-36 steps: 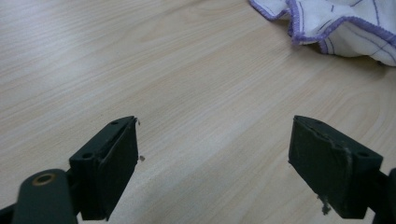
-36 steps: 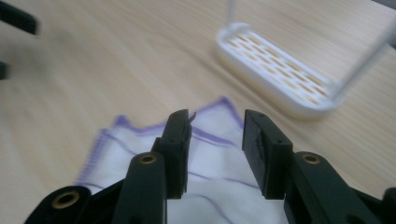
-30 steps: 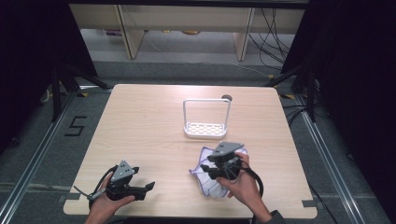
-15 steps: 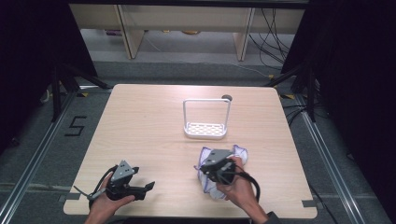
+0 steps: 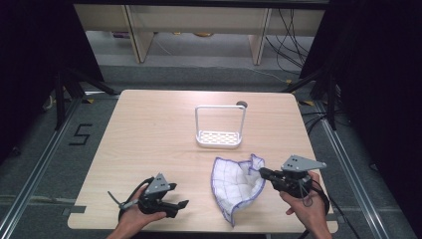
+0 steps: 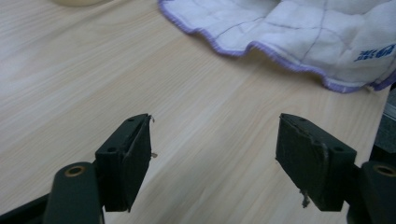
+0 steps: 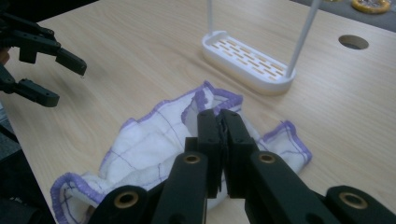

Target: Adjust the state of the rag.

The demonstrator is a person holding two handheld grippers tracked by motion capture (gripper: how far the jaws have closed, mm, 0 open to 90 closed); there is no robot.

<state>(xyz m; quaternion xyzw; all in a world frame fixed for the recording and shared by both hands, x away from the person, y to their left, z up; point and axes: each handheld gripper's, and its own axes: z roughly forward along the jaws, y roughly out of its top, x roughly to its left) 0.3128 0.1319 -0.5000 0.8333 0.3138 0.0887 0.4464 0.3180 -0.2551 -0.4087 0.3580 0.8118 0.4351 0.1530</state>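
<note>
High view, with both gripper views alongside. My right gripper point(image 5: 265, 174) is clamped on the edge of the white cloth with purple trim point(image 5: 234, 184), which lies crumpled on the wooden table point(image 5: 149, 144) near its front edge, at about five o'clock from the white wire rack point(image 5: 219, 127). In the right gripper view the jaws stand pressed together with a pinch of the cloth's point(image 7: 154, 140) hem between them, and the rack point(image 7: 247, 58) sits beyond at one o'clock. My left gripper point(image 5: 179, 205) hovers at nine o'clock from the cloth, well apart from it; its jaws have just been closing a little, yet they remain wide apart with nothing between them, as the left gripper view shows bare table point(image 6: 187, 116) under the pads and the cloth's point(image 6: 299, 32) wavy border lying ahead at one o'clock. I judge the step in hand to be spreading or lifting the cloth by two points. To do it well, I would hold the right grip firm and low so the hem does not slip, bring the left gripper across to the near border, slide one jaw under the trim and close on a single layer rather than a bunched fold. Pulling the two grips apart gently should then flatten the fabric.
</note>
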